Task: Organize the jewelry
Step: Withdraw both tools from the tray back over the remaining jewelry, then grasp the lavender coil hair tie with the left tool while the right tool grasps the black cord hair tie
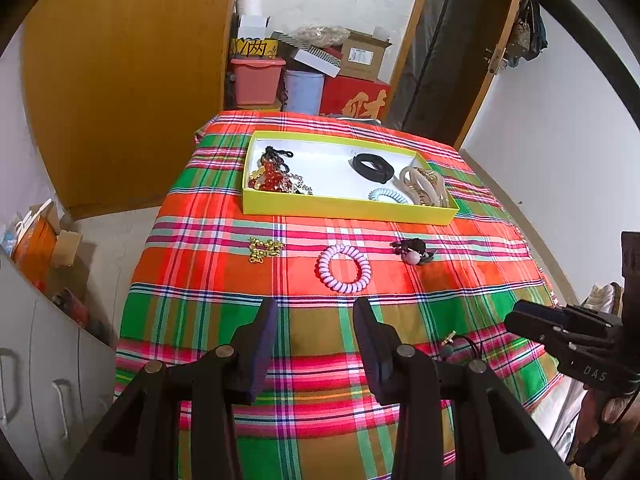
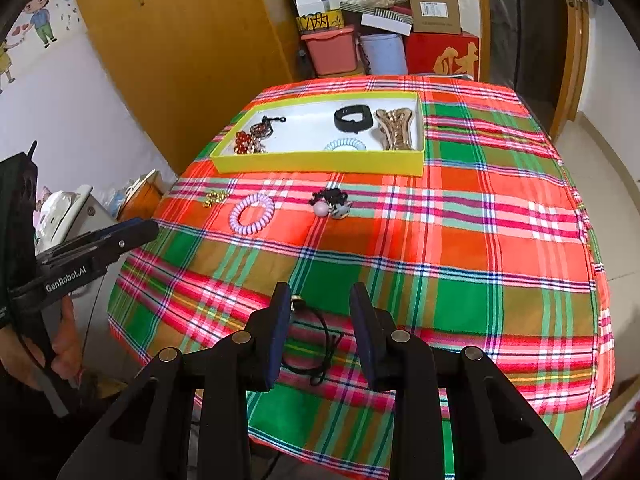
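Both my grippers gape empty: left gripper [image 1: 316, 312], right gripper [image 2: 320, 296]. Black cord necklace [image 2: 316, 340] lies on the desk's plaid cloth [image 2: 460, 240] under the right one. Mid-desk row: gold beads [image 1: 264, 249], purple coil tie [image 1: 345, 269], black hair clip [image 1: 412, 250]. Farthest, yellow tray [image 1: 348, 204] holds red beads [image 1: 266, 178], black band [image 1: 372, 166].

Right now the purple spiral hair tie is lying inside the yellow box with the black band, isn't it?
Not quite. The purple spiral hair tie lies on the plaid cloth, in front of the yellow box, not inside it. The black band is in the box. The left wrist view shows this clearly.
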Available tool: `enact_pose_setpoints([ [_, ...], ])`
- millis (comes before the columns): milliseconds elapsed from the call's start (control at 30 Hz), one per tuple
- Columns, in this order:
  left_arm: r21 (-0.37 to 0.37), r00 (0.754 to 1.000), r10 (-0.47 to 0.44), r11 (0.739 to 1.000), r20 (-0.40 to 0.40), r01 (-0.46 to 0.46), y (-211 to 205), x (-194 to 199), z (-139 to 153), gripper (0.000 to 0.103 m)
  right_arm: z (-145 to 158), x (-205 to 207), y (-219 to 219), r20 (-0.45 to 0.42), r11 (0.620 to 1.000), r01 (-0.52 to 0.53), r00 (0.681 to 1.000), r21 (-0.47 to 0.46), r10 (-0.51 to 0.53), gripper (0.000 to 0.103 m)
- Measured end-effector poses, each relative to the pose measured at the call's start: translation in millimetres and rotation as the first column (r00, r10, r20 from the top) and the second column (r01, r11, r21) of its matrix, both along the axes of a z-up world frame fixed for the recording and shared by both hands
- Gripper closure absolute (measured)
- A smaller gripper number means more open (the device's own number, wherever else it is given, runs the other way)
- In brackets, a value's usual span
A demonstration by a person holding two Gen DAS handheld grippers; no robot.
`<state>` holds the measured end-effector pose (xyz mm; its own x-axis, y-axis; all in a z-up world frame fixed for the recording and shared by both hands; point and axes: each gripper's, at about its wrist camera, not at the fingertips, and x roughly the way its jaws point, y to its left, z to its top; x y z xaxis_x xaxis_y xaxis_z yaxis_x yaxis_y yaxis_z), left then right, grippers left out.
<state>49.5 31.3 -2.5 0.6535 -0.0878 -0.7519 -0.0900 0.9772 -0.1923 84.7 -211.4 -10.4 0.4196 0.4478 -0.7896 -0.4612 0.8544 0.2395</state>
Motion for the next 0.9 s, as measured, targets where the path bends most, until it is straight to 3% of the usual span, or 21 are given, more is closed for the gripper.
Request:
enact_pose_setpoints([
  [467, -0.007, 0.999, 0.019, 1.0, -0.031, -0.019, 12, 11, -13, 0.064, -46, 2, 14, -0.089, 0.995, -0.065, 0.994, -0.078, 0.058, 0.073],
  [567, -0.01, 0.999, 0.022, 1.0, -0.039, -0.022, 13, 14, -17, 0.064, -49, 2, 17, -0.079, 0.992, -0.071, 0.995, -0.105, 0.063, 0.081],
  [633, -0.012, 0.999, 0.022, 1.0, -0.045, -0.022, 14, 17, -19, 0.064, -50, 3, 20, -0.064, 0.989, -0.08, 0.995, -0.128, 0.072, 0.093],
  [700, -0.016, 0.999, 0.02, 1.0, -0.051, -0.02, 14, 21, -22, 0.064, -50, 4, 20, -0.058, 0.988, -0.08, 0.996, -0.135, 0.072, 0.099],
  [900, -0.034, 0.998, -0.003, 0.999, -0.069, 0.001, 8, 38, -32, 0.064, -51, 11, 16, -0.051, 0.992, -0.055, 0.997, -0.113, 0.05, 0.1],
])
